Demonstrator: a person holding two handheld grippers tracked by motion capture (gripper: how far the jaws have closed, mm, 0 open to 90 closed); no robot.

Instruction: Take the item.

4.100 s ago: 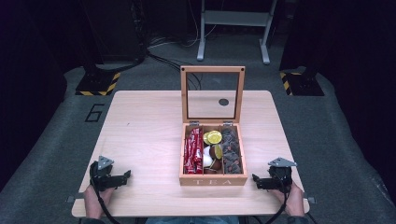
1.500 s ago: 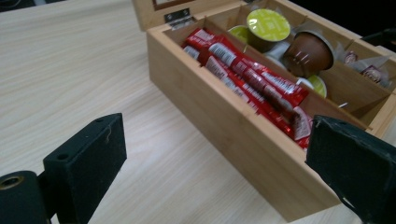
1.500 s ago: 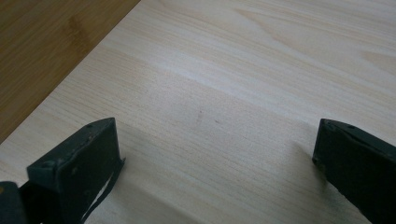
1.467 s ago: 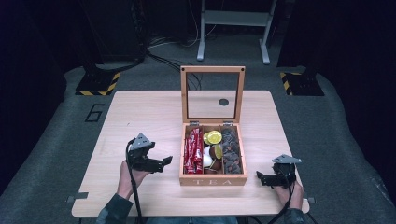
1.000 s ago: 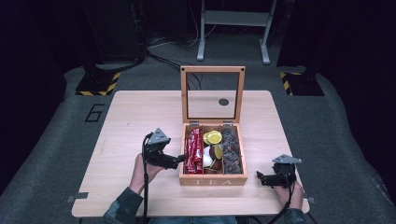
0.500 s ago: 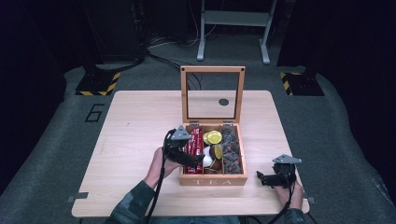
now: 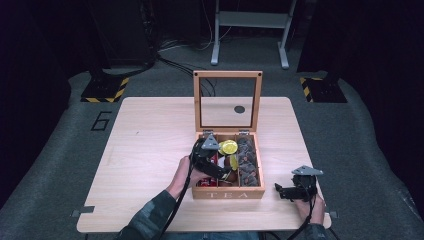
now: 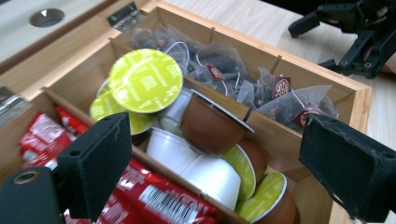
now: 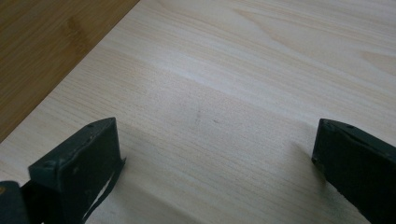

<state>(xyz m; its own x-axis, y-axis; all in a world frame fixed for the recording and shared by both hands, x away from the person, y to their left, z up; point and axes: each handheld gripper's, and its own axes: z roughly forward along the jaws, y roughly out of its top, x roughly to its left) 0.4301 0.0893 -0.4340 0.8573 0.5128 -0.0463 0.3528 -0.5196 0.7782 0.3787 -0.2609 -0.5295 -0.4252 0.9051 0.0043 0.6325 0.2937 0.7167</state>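
Note:
A wooden tea box [image 7: 228,194] stands on the table with its glass lid [image 7: 227,100] upright. Red packets [image 8: 159,196] fill the left compartment, capsules the middle one, tea bags [image 8: 243,79] the right one. My left gripper [image 7: 222,172] hovers open just over the middle compartment. In the left gripper view its jaws [image 8: 219,163] straddle a brown capsule [image 8: 210,123], a white one [image 8: 196,165] and a green-lidded one [image 8: 144,80], touching none. My right gripper [image 7: 278,190] rests open on the table right of the box, with bare wood between its jaws [image 9: 215,168].
A small dark disc [image 7: 239,109] lies on the table [image 7: 150,150] behind the lid, seen through the glass. The right gripper [image 8: 317,44] sits beyond the box's right wall in the left gripper view. A metal stand [image 7: 250,30] is on the floor behind the table.
My left gripper has travelled right from the table's front left corner to a spot over the tea box's middle compartment, staying open. The right gripper has not moved.

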